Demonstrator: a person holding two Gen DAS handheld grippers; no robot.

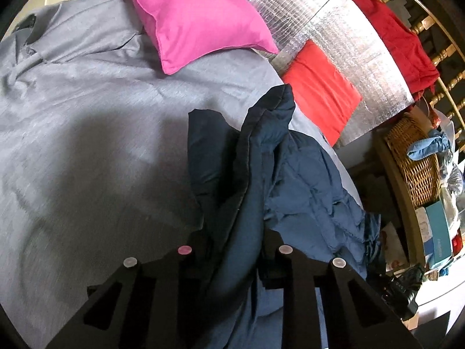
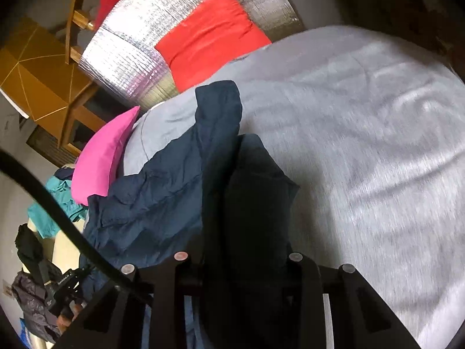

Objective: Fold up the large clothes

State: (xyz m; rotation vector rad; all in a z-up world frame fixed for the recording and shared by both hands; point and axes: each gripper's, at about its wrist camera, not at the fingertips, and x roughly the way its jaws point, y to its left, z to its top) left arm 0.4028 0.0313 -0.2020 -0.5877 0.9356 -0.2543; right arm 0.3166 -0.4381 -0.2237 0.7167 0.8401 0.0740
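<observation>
Gripping the navy jacket with my left gripper and right gripper, I am holding it bunched over the grey bed. It is trailing toward twelve o'clock in both views, the pink pillow lying beyond at eleven o'clock.

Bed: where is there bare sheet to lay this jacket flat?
Bare grey sheet spreads wide between the navy jacket and pink pillow, and beyond the jacket in the right view. The pillow, red cushion and basket crowd its edges.
</observation>
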